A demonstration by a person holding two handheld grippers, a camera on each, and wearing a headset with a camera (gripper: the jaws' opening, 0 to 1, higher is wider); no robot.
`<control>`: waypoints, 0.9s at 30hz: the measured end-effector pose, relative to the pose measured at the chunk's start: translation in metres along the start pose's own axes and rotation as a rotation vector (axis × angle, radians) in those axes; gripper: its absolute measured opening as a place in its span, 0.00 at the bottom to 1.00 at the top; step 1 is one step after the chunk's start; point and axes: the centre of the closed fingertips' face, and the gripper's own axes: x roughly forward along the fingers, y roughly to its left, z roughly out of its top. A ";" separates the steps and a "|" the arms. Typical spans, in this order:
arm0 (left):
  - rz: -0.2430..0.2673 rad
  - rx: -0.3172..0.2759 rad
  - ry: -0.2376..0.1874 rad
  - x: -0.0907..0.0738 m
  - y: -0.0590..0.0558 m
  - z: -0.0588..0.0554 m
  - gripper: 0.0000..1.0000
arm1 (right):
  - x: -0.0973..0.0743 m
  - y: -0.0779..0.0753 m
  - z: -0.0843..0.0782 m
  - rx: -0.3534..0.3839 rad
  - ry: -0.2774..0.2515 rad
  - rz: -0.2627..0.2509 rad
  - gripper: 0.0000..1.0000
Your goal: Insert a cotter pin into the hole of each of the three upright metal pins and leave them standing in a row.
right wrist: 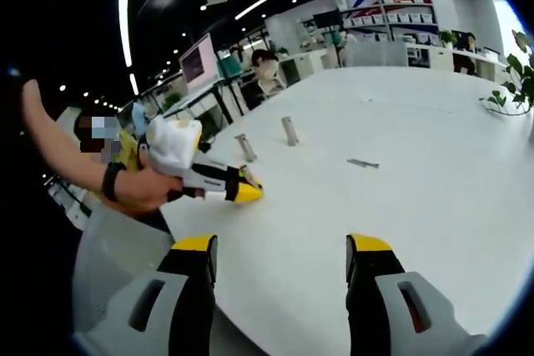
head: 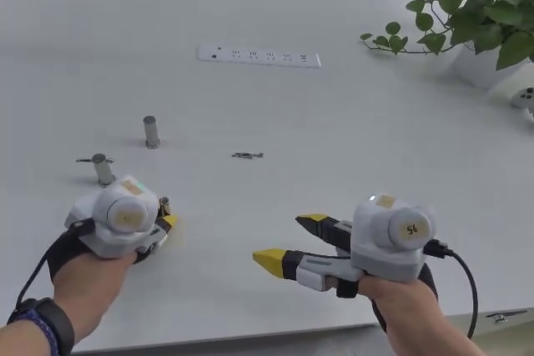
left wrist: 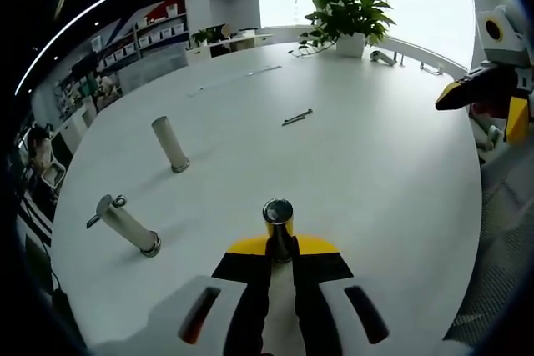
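Note:
My left gripper (head: 167, 223) is shut on a short metal pin (left wrist: 278, 213) standing upright on the white table (head: 350, 139). To its left stands a second pin (head: 103, 168) with a cotter pin through its top hole. A third, bare pin (head: 151, 132) stands farther back. A loose cotter pin (head: 247, 155) lies flat near the table's middle. My right gripper (head: 290, 239) hovers open and empty at the front right, its jaws pointing left. The right gripper view looks past its fingertips (right wrist: 196, 243) to the left gripper (right wrist: 238, 189) and the loose cotter pin (right wrist: 363, 162).
A white power strip (head: 259, 56) lies at the back of the table. A potted plant (head: 480, 6) stands at the back right, with a small white object (head: 524, 97) beside it. The table's front edge runs just below both hands.

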 end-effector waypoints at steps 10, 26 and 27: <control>0.080 -0.014 0.001 0.002 -0.002 0.001 0.08 | 0.000 0.000 -0.003 0.007 0.001 -0.003 0.65; 0.074 -0.125 -0.030 0.004 -0.003 0.004 0.08 | -0.004 -0.002 -0.002 0.008 0.000 -0.005 0.65; 0.070 -0.127 -0.030 0.005 -0.004 0.004 0.08 | -0.004 -0.002 -0.003 0.008 0.001 -0.005 0.65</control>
